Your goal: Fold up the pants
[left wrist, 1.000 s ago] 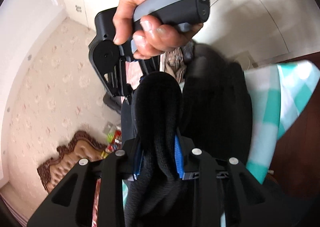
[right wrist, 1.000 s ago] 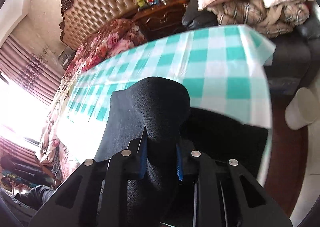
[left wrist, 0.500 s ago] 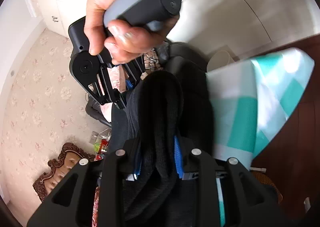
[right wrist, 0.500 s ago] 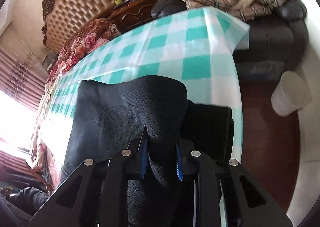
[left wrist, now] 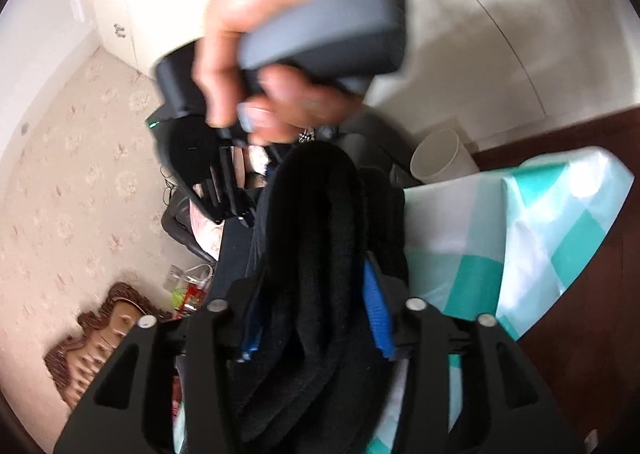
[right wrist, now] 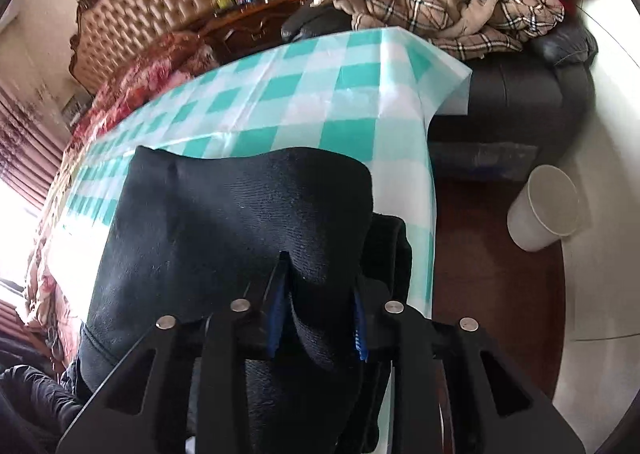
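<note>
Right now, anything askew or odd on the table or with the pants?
Nothing damaged or spilled. The black pants sit at the table's end, one part past the checked tablecloth's edge. The left gripper is opening with fabric between its fingers; the right gripper pinches a fold.

You have a tufted headboard (right wrist: 148, 10) with carved frame against the pale patterned wall (left wrist: 68, 182). The dark wood floor (right wrist: 492, 278) holds a white bin (right wrist: 544, 210). Strong daylight comes behind striped curtains (right wrist: 28, 142).
</note>
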`<move>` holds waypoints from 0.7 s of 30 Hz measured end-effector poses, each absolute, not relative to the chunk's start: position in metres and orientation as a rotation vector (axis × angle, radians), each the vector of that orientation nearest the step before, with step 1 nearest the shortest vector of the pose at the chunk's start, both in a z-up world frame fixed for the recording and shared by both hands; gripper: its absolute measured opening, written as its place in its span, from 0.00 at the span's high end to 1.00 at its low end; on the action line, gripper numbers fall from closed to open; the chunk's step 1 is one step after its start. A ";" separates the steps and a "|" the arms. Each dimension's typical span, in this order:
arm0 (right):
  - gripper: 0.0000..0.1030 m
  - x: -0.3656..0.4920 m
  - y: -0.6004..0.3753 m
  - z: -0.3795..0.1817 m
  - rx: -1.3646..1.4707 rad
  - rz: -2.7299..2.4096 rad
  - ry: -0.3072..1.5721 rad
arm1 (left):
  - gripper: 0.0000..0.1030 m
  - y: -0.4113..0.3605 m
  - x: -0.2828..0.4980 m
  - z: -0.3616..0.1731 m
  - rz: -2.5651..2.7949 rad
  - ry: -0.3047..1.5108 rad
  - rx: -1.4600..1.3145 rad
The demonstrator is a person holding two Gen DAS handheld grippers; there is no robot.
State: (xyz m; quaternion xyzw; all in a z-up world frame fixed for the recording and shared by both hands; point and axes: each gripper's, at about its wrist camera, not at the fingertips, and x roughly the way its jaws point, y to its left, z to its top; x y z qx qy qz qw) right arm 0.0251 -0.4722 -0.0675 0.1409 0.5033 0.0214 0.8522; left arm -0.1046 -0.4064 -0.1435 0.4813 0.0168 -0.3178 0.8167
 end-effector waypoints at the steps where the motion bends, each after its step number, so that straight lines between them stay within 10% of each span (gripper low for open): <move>1: 0.74 0.025 -0.471 -0.068 0.285 0.033 1.058 | 0.38 -0.406 -0.106 -0.136 -0.687 0.029 0.998; 5: 0.62 0.024 -0.466 -0.062 0.226 -0.019 1.055 | 0.32 -0.359 -0.125 -0.087 -0.767 -0.022 0.856; 10: 0.42 0.008 -0.469 -0.030 0.189 -0.138 0.925 | 0.60 -0.275 -0.088 -0.032 -0.819 0.184 0.552; 16: 0.16 -0.047 -0.427 0.034 0.148 -0.244 0.656 | 0.85 -0.232 -0.028 -0.061 -0.765 0.428 0.435; 21: 0.16 -0.085 -0.361 0.025 0.032 -0.333 0.581 | 0.88 -0.238 -0.018 -0.099 -0.819 0.563 0.452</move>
